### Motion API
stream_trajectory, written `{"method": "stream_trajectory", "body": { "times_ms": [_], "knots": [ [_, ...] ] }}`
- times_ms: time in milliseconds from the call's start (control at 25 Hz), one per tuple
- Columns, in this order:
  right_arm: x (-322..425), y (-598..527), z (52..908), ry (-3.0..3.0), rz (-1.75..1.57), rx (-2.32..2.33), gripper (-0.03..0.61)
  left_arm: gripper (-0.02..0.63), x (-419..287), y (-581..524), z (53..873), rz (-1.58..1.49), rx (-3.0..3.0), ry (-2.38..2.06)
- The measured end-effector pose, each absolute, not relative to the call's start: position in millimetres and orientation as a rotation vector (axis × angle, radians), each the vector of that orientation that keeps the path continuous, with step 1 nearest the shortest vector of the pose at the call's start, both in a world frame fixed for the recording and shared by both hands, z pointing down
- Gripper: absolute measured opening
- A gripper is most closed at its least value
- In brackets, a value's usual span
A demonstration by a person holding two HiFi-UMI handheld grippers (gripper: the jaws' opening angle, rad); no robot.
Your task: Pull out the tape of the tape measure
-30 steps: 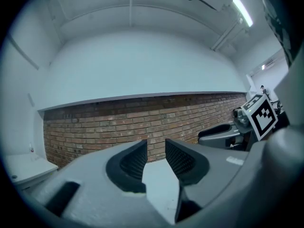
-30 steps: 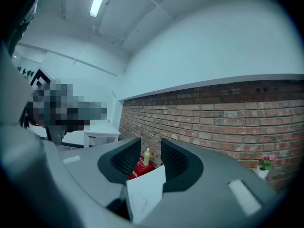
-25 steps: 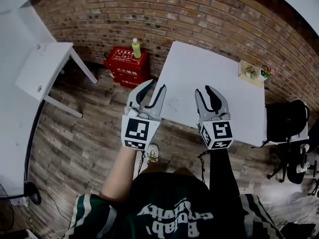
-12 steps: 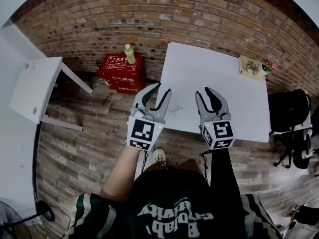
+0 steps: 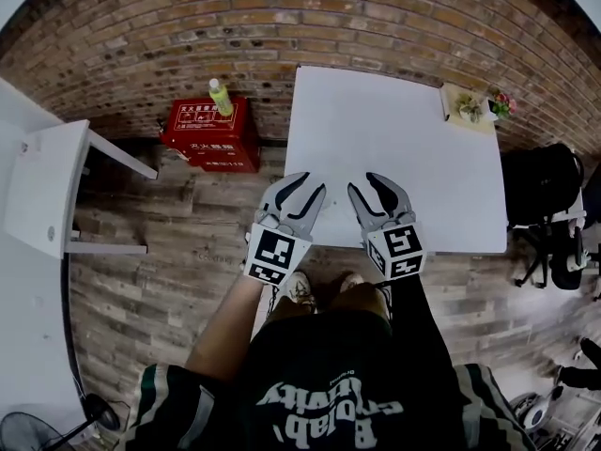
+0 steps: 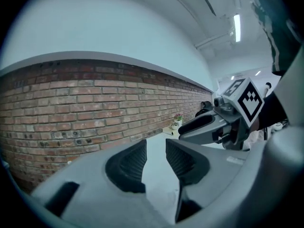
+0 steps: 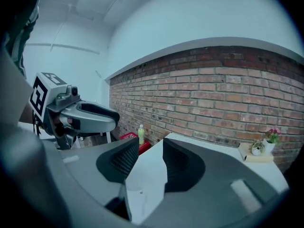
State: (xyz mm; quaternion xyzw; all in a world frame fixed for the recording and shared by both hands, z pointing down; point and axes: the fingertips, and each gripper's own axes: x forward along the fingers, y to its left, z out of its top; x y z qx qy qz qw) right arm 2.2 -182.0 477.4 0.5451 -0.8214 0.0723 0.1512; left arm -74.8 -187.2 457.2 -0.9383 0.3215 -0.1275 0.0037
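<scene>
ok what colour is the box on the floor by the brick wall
Red, with white print on its side. The box shows best in the head view.

Head view, looking steeply down.
- White table (image 5: 394,130) against brick wall (image 5: 282,17); wood-plank floor (image 5: 150,252).
- 2 grippers over the table's near edge, close together, each with a marker cube. Left gripper (image 5: 310,183): jaws apart, only table edge and floor seen between them. Right gripper (image 5: 362,182): jaws opening, only tabletop seen between them.
- Small box with flowers (image 5: 470,111) at the table's far right corner.
- Red box (image 5: 208,134) on the floor left of the table, 1 green bottle (image 5: 220,97) upright on it.
- White side table (image 5: 47,186) far left; black chair (image 5: 540,200) right.
- Person's shoes (image 5: 299,289) below the grippers.
</scene>
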Motion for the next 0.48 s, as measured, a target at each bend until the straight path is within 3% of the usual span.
{"method": "stream_trajectory", "body": {
  "times_ms": [480],
  "knots": [
    [4,-167,615,-2.213,0.511,1.269,0.219,0.141,-52,-194,567,-0.701,-3.026,0.987]
  ]
}}
